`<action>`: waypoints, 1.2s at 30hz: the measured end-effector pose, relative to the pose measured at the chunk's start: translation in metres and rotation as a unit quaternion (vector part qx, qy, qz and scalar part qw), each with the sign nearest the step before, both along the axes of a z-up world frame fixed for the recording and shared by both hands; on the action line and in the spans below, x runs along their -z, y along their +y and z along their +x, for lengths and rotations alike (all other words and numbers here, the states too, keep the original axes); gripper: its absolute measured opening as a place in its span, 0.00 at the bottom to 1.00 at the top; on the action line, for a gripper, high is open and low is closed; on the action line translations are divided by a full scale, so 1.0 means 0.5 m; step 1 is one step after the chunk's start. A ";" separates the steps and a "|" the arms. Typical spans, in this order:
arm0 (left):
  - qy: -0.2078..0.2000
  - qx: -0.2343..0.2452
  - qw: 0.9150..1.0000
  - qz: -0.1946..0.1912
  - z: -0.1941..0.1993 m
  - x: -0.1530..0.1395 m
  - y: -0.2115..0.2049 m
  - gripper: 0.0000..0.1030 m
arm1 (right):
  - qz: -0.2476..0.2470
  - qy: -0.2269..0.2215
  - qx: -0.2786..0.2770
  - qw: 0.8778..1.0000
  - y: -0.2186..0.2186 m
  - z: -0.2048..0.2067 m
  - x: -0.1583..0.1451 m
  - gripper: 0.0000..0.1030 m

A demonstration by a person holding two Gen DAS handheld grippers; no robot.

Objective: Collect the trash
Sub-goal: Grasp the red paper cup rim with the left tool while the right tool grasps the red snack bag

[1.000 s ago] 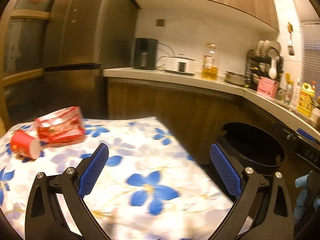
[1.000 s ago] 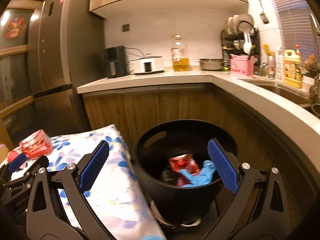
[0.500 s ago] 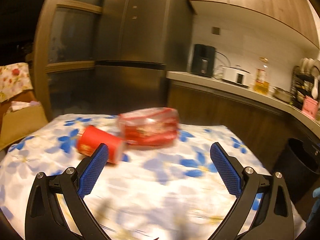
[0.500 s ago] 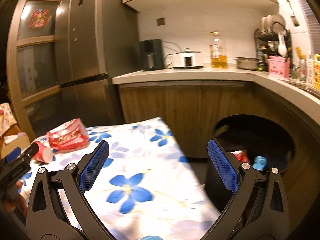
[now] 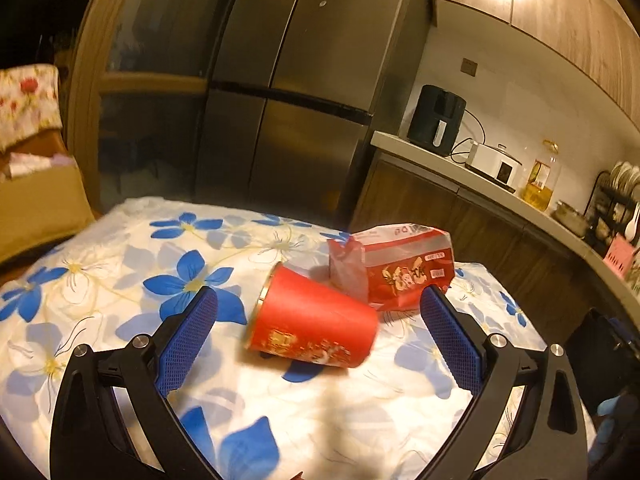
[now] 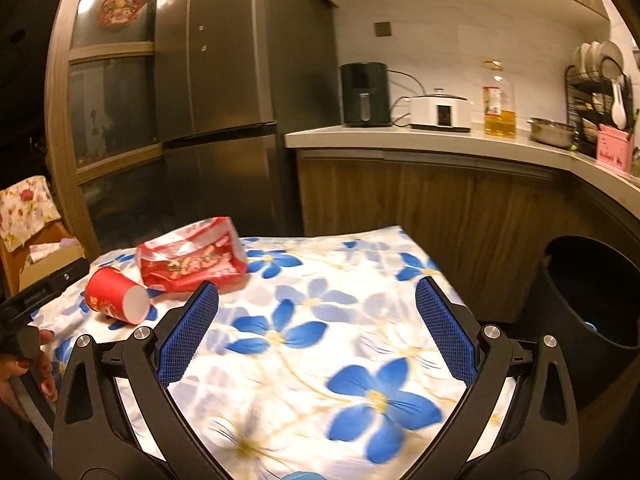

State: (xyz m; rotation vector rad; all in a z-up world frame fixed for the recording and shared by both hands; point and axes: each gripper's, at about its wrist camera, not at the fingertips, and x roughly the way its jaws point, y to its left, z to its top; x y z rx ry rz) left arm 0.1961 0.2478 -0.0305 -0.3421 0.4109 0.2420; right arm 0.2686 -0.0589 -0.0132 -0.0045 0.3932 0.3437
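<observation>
- Both grippers are spread wide with nothing between their blue pads: the left gripper (image 5: pixel 316 320) hangs over the table with its fingers framing the trash, and the right gripper (image 6: pixel 317 322) hangs over a bare stretch of the floral tablecloth (image 6: pixel 320 344).
- Far left in the right wrist view, the person's hand (image 6: pixel 24 376) holds the black handle of the left tool (dark-painted nails show), just beside the table edge.
- Next comes the red paper cup (image 5: pixel 314 322), lying on its side on the cloth; in the left wrist view its gold-rimmed mouth faces left and away, and it sits between the left gripper's open fingers, touching neither pad.
- From the right wrist view the same cup (image 6: pixel 116 300) shows its white base toward the camera, near the table's far left corner.
- Just behind and right of the cup lies the red snack bag (image 5: pixel 394 266), crumpled and torn open at one end (printed figures on its side); whether it touches the cup, I cannot tell.
- Behind the table stands a dark steel refrigerator (image 6: pixel 224 92).
- Further right, the countertop (image 6: pixel 420 138) carries a black air fryer (image 6: pixel 366 94), a white cooker (image 6: pixel 440 110) and an oil bottle (image 6: pixel 498 100).
- At far right, on the floor beside the table, stands the black trash bin (image 6: pixel 588 296), with a scrap of blue visible inside.
</observation>
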 end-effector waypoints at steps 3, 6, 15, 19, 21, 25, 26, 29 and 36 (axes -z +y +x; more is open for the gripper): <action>0.007 0.013 1.000 -0.021 0.007 0.010 0.024 0.88 | -0.002 -0.003 -0.009 1.000 0.030 0.005 -0.001 0.95; 0.018 0.030 0.999 -0.036 0.019 0.024 0.035 0.78 | -0.003 -0.003 -0.018 1.000 0.065 0.013 0.002 0.95; 0.053 0.044 0.996 -0.048 0.038 0.054 0.043 0.34 | -0.012 0.000 -0.037 0.999 0.129 0.025 0.014 0.95; 0.053 0.057 0.995 -0.055 0.037 0.059 0.042 0.16 | -0.018 0.002 -0.045 0.999 0.152 0.033 0.022 0.95; 0.053 0.065 0.995 -0.056 0.035 0.060 0.037 0.13 | -0.018 0.004 -0.049 0.999 0.162 0.038 0.026 0.95; 0.050 0.081 0.993 -0.064 0.033 0.063 0.030 0.04 | -0.017 0.009 -0.053 0.998 0.175 0.047 0.030 0.95; 0.049 0.083 0.993 -0.065 0.032 0.063 0.029 0.02 | -0.017 0.009 -0.055 0.998 0.178 0.050 0.032 0.95; 0.042 0.087 0.993 -0.061 0.024 0.059 0.021 0.01 | -0.016 0.013 -0.057 0.998 0.186 0.061 0.035 0.95; 0.027 0.084 0.994 -0.058 -0.002 0.050 0.012 0.01 | -0.007 0.015 -0.056 0.998 0.212 0.112 0.025 0.95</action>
